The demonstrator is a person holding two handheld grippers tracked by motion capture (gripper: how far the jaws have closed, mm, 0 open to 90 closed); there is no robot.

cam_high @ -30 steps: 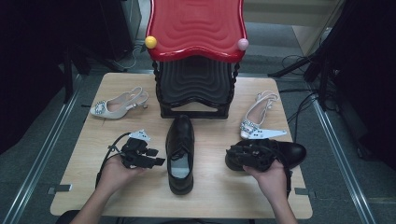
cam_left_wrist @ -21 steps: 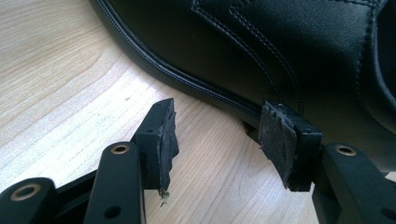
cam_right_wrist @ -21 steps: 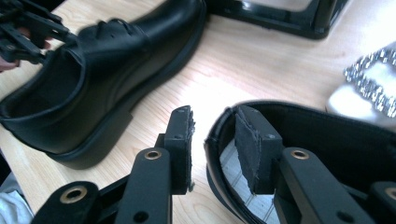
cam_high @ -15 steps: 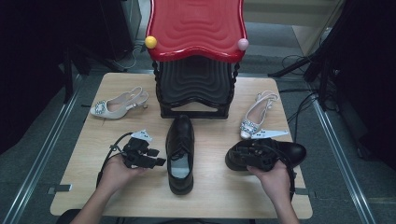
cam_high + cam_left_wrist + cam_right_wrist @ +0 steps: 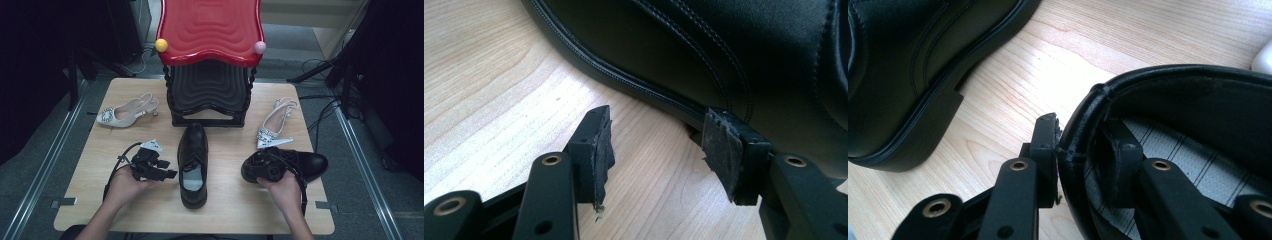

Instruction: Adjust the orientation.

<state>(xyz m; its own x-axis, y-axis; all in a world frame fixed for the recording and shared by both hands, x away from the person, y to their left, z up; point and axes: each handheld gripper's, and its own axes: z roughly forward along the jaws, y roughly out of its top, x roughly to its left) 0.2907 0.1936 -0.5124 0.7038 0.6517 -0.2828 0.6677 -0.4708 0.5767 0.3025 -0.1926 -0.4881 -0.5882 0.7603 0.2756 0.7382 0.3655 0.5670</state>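
R gripper (image 5: 1075,150) pinches heel rim of black leather dress shoe (image 5: 300,164) at table's right, w/ matching black shoe (image 5: 193,162) lying centre, L gripper (image 5: 664,145) jaws wide beside it; next, prob. lift toward red-topped black rack (image 5: 210,75).

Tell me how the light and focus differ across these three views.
High view: dim, dark surroundings, soft glare on the red shelf top. Left gripper view: bright wood, the black shoe sharp, stitching clear. Right gripper view: a glare patch on the table, near jaws slightly soft.
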